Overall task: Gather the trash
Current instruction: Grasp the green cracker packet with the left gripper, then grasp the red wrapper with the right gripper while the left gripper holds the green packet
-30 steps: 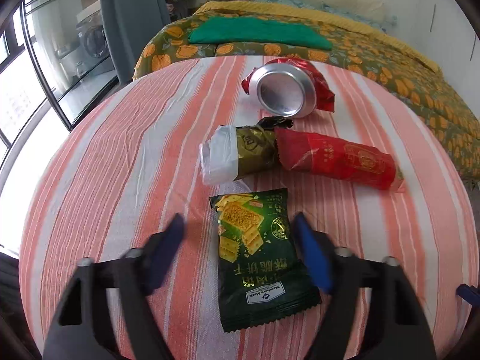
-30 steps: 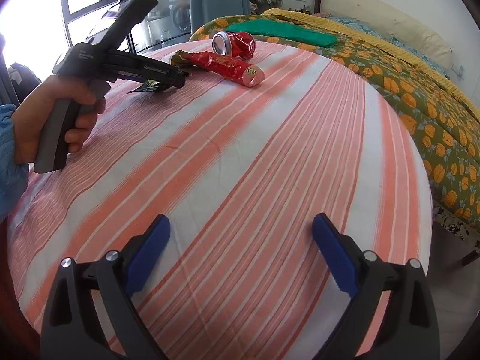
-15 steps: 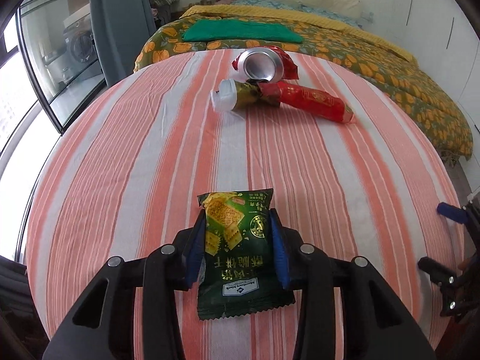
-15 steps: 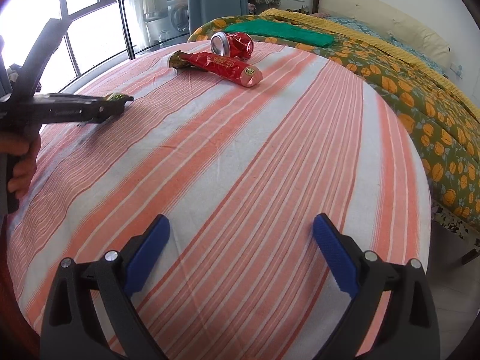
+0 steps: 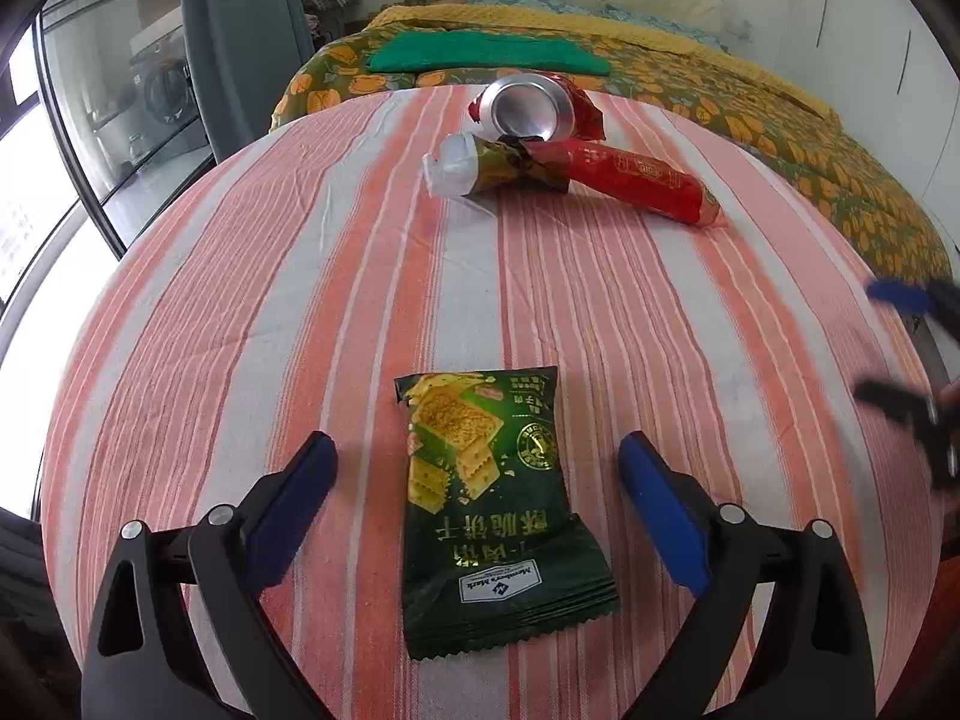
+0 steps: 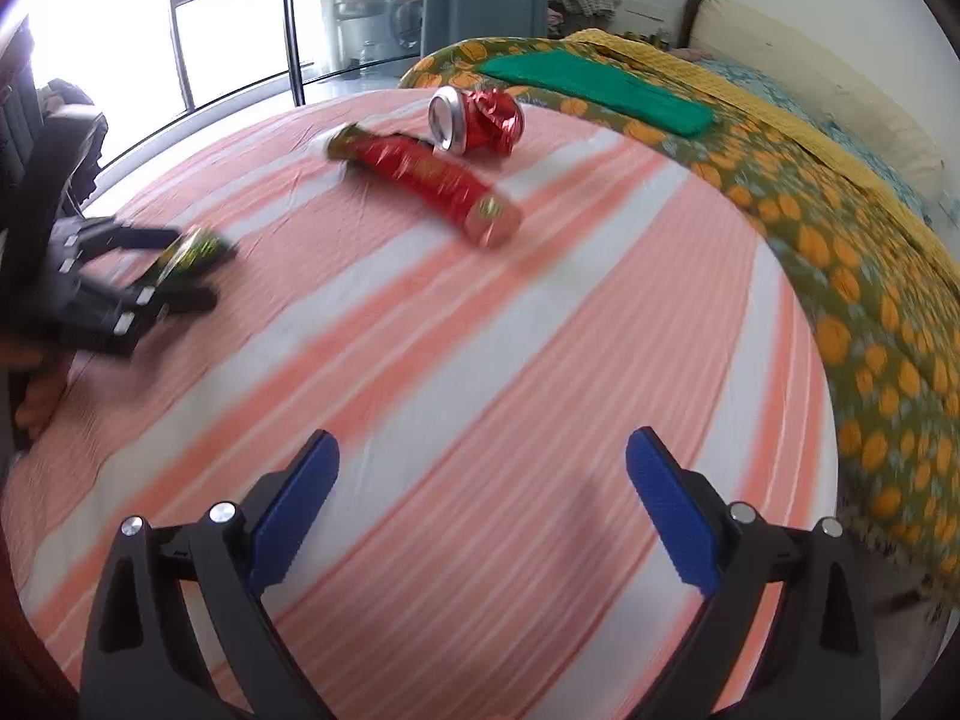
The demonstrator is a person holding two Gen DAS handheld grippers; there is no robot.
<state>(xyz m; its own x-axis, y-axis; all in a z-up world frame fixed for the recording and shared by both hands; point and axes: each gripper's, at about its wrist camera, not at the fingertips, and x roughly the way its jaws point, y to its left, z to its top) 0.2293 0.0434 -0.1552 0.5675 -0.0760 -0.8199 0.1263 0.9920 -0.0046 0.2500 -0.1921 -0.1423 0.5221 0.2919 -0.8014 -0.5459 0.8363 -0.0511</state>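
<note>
The left gripper (image 5: 477, 480) hovers over the green cracker packet (image 5: 495, 510), which lies flat on the striped bench (image 5: 240, 300) near its front edge; its jaws are opening, with the packet between them but untouched. The right gripper (image 6: 480, 480) has its jaws wide apart and empty. The crushed can (image 6: 477, 120) and red wrapper (image 6: 432, 180) lie together at the far side. The packet seems set down at a gathering spot; next, one gripper must reach across for the far pieces.
</note>
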